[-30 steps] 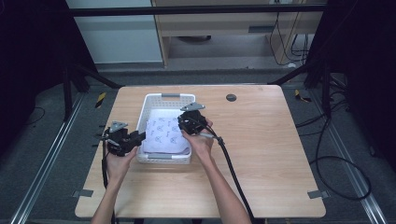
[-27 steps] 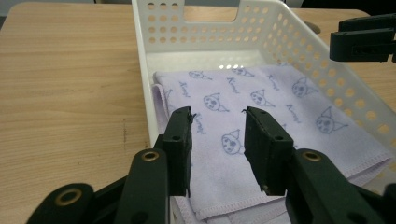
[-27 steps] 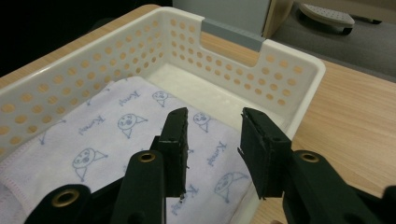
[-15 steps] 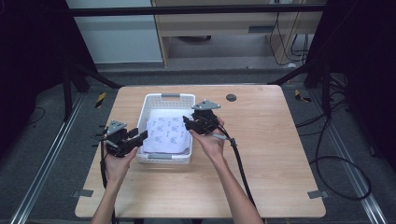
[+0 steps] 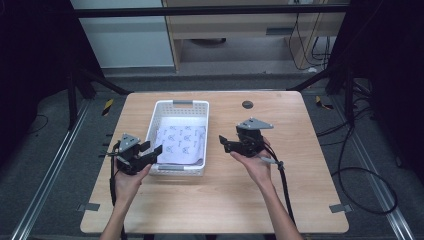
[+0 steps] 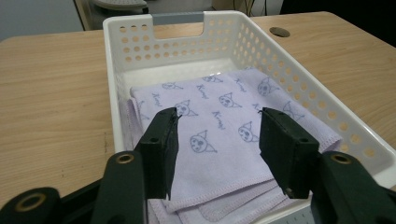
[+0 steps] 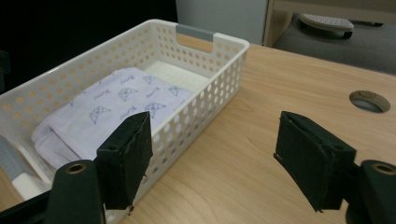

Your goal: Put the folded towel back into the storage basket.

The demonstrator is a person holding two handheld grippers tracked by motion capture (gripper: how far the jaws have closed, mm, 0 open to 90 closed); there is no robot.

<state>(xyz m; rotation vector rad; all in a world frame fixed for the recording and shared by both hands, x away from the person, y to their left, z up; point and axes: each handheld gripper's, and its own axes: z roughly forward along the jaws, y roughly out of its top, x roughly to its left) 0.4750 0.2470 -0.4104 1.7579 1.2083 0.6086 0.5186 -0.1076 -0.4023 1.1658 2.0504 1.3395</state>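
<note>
Two devices flank a white basket (image 5: 177, 172) on the surface (image 5: 300, 200): left hand-held gripper (image 5: 150, 152) at 9 o'clock, right hand-held gripper (image 5: 226, 143) at 3 o'clock, jaws of each apart, empty. Folded lilac cloth (image 5: 181, 143) lies inside the basket.

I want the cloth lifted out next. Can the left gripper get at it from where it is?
Probably yes: the left gripper hangs open over the basket's near end, nothing covering the folded cloth.
</note>
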